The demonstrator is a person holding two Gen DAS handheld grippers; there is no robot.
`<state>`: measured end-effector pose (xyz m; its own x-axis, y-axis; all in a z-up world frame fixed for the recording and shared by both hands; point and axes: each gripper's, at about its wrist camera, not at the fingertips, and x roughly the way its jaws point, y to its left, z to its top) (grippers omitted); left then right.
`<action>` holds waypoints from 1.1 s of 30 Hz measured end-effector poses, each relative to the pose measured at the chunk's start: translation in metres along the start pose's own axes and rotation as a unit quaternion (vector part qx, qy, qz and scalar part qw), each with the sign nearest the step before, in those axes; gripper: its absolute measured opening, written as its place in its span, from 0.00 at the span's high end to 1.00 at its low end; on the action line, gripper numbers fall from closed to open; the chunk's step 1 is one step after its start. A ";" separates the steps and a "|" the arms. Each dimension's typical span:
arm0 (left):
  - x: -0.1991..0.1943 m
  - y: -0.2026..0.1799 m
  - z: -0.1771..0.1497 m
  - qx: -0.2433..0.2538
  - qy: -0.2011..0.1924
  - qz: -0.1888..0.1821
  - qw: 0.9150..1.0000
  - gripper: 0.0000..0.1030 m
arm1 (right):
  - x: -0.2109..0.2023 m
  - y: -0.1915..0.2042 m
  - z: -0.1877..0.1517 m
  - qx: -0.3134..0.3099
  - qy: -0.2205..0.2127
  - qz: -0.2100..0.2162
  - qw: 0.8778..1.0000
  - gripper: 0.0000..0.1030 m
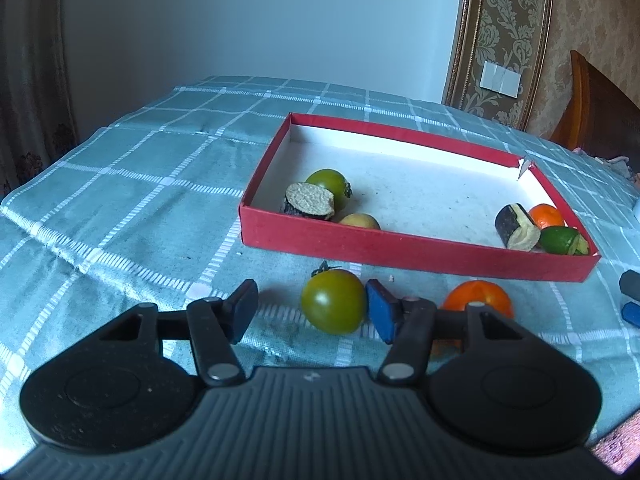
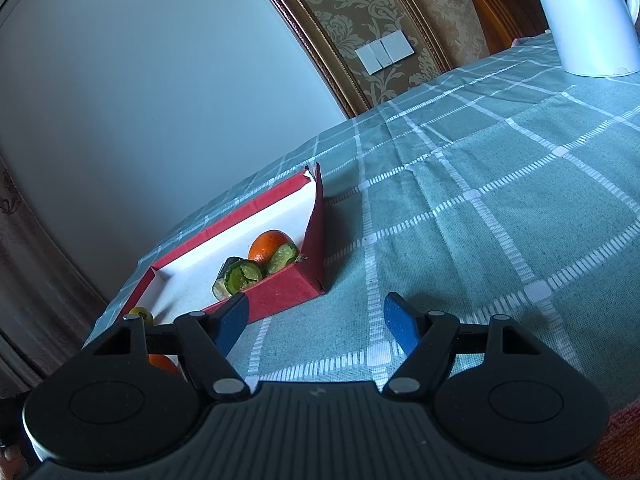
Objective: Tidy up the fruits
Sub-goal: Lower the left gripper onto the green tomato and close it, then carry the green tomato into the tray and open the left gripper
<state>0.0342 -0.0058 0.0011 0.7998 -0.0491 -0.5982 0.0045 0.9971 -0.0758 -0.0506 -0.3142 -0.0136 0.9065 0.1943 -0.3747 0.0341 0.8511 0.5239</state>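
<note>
green tomato [image 1: 334, 301] lies on the checked cloth [image 1: 140, 200] just before the red box [image 1: 400, 246], between the left gripper [image 1: 312, 306] fingers; the right pad touches it, the left pad stands apart. right gripper [image 2: 316, 322] is open and empty over the cloth.

a table under a teal checked cloth [image 1: 132, 184], creased in places. lying on it a shallow red box [image 1: 416, 254] with a white inside, and just in front of the box's near wall a green tomato [image 1: 334, 300] with an orange fruit [image 1: 476, 300] to its right, both resting on the cloth. well beyond the box's right end, toward the far edge, a white jug [image 2: 588, 20] standing upright.
</note>
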 end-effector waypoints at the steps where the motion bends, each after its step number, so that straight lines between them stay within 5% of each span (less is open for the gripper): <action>1: 0.001 -0.002 0.000 0.003 0.001 0.004 1.000 0.43 | 0.000 0.000 0.000 0.000 0.000 0.000 1.000 0.28; 16: 0.003 -0.001 0.000 0.001 -0.003 0.004 1.000 0.44 | 0.001 -0.001 0.000 0.002 0.001 -0.005 1.000 0.28; 26: -0.006 0.001 -0.003 0.006 -0.009 -0.015 1.000 0.68 | 0.001 -0.001 0.000 0.003 0.001 -0.007 1.000 0.28; 33: -0.014 0.009 -0.005 0.000 -0.014 -0.009 1.000 0.70 | 0.001 -0.001 0.000 0.003 0.001 -0.007 1.000 0.28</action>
<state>0.0198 0.0031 0.0049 0.8163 -0.0662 -0.5738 0.0195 0.9960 -0.0873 -0.0493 -0.3147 -0.0147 0.9050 0.1843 -0.3835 0.0487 0.8505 0.5237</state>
